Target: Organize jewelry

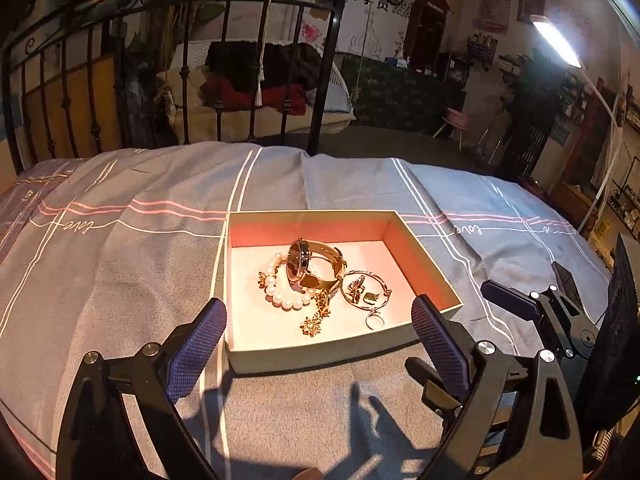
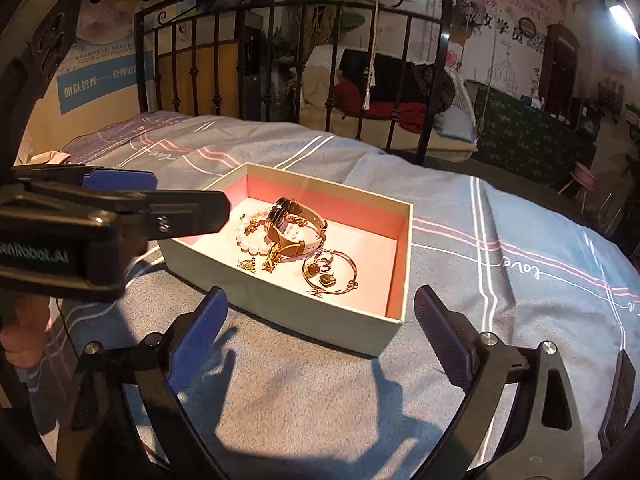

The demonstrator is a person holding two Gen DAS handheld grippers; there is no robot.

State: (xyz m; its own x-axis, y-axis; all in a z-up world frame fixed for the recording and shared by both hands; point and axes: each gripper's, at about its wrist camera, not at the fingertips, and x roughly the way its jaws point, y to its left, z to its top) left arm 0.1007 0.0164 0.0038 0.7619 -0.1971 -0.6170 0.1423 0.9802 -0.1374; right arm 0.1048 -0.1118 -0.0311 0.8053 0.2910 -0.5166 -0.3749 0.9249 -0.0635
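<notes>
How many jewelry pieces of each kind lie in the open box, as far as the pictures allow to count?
Watch: 1
Pearl bracelet: 1
Thin gold bangle: 1
Silver ring: 1
Small gold charms or earrings, partly tangled: about 5, not sure
Total: about 9, all inside the box.

Left tool [image 1: 320, 328] agape; right tool [image 2: 320, 320] likewise

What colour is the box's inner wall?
Coral pink inner wall, cream outside; the left wrist view shows it best.
</notes>
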